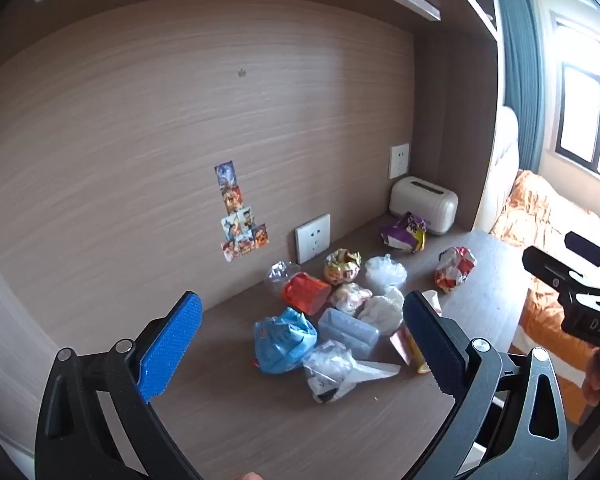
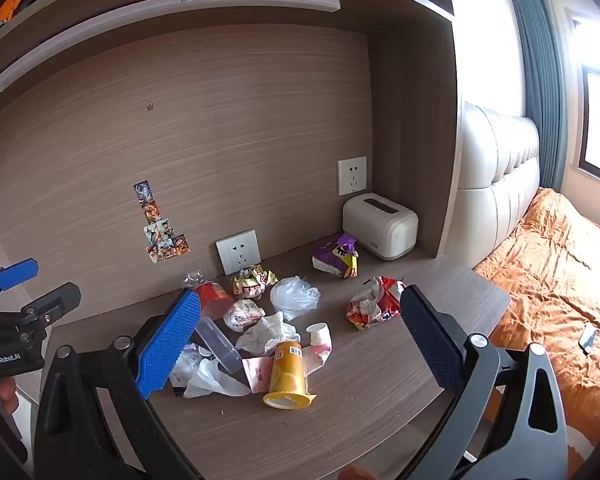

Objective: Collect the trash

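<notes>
Both held wide apart and empty over a wooden desk [image 2: 380, 420] — left gripper [image 1: 300, 344] and right gripper [image 2: 300, 344] alike, nothing between the pads. Trash heaped mid-frame in both views, on the desk below the wall sockets: a yellow cup [image 2: 288, 372] tipped on its side at lower centre of the right view, light, thin-walled, likely to roll or crush, best pinched across the open rim; beside it a small paper cup [image 2: 319, 334] and crumpled tissue [image 2: 268, 332], soft and nearly weightless. Blue bag [image 1: 284, 340] at centre of the left view, limp and slippery — better taken by a bunched fold. Clear plastic box [image 1: 348, 330] just right of it, stiff, probably brittle. Red snack wrapper [image 2: 374, 306] and purple packet [image 2: 338, 256] well apart toward the right. Cream toaster-like box [image 2: 380, 226] in the back corner, not trash; pieces overlapping, so one grab may drag its neighbours.
</notes>
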`<state>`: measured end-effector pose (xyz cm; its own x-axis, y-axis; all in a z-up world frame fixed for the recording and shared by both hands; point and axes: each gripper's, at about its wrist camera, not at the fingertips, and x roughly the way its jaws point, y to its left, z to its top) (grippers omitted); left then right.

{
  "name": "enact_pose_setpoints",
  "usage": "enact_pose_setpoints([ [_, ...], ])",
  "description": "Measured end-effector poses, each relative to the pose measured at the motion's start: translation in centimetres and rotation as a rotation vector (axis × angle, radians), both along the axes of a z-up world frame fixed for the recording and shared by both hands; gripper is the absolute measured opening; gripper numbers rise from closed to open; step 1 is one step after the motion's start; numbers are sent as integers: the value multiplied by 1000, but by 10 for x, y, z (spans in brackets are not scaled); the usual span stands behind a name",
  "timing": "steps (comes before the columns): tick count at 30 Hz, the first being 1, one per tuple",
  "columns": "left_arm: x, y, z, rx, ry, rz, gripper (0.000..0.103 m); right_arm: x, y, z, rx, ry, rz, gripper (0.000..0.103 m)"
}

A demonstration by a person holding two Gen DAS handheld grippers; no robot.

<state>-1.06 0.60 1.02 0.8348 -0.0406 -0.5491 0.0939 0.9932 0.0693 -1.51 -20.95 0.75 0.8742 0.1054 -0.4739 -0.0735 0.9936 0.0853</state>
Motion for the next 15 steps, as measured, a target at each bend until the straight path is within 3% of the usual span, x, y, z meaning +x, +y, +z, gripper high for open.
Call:
enact_pose_setpoints([
  [15,-2,2,-9,5,17,12,98,-9,8,-1,-22,-7,10,100],
])
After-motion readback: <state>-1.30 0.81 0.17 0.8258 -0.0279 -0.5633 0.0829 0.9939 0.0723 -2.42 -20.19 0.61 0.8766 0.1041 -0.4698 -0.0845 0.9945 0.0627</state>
